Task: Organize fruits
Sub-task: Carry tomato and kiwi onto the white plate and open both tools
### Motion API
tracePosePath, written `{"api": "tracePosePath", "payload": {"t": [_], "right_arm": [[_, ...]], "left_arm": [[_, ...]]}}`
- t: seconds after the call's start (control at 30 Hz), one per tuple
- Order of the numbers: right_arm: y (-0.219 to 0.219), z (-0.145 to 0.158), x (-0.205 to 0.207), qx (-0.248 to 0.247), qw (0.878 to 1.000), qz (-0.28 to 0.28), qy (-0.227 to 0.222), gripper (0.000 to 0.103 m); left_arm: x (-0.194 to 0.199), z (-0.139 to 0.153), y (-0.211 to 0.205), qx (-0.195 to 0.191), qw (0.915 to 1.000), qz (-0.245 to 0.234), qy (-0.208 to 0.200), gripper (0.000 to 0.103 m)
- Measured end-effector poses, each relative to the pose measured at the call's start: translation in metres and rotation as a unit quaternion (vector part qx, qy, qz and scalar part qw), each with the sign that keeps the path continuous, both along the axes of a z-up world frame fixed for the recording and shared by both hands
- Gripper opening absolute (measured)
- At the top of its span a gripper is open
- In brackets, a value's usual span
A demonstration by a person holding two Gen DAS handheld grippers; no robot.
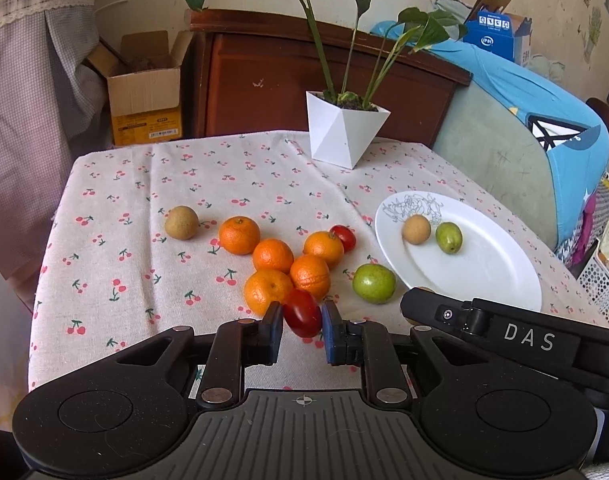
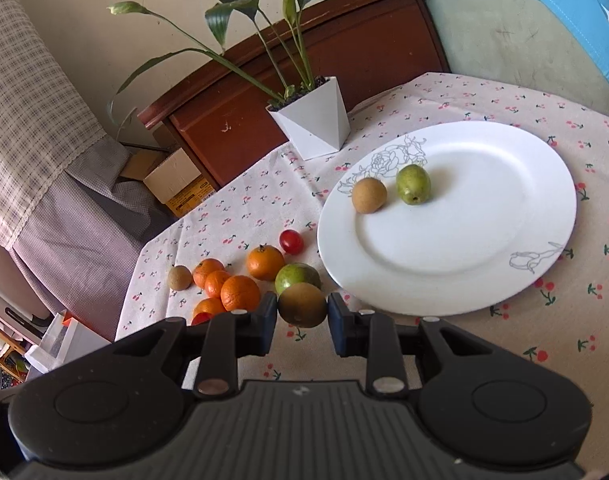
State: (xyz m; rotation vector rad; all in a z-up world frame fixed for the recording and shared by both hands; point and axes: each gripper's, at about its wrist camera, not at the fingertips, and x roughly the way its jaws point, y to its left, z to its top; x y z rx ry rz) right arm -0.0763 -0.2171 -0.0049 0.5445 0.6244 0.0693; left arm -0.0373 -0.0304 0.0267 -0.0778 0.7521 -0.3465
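White china plate (image 2: 504, 216) sits on the right of the cherry-print counter (image 1: 144, 200) with only two fruits on it so far, a brown longan (image 2: 369, 195) and a small green one (image 2: 413, 184). Most of the sorting looks undone: five oranges (image 1: 272, 256) cluster mid-counter, with a cherry tomato (image 1: 343, 237) beside them, another longan (image 1: 181, 222) off to the left, and a larger green fruit (image 1: 374, 283) just short of the plate's rim. Both tools seem loaded. The left gripper (image 1: 302, 322) has its fingers narrowed around a red tomato (image 1: 303, 314), and the right gripper (image 2: 302, 312) pinches a brownish-green fruit (image 2: 302, 305) near the plate's edge, likely the next arrival.
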Motion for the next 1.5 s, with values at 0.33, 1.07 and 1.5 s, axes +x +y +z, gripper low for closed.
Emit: {"api": "tracePosePath", "payload": {"t": [0.33,1.07,1.5], "right_arm": [[-0.033,0.023,-0.010,0.003,0.997,-0.065,-0.033,0.028],[-0.069,-0.001,-0.010,0.042,0.987,-0.156,0.017,0.028],[-0.071,-0.001,-0.011,0.063,0.986,-0.156,0.011,0.032]], "left_arm": [[0.008,0.026,-0.030,-0.021,0.9986,-0.045,-0.020,0.018],[0.036,0.005,-0.088,-0.020,0.9937,-0.110,-0.003,0.018],[0.034,0.013,-0.080,-0.014,0.9957,-0.091,-0.009,0.030]]}}
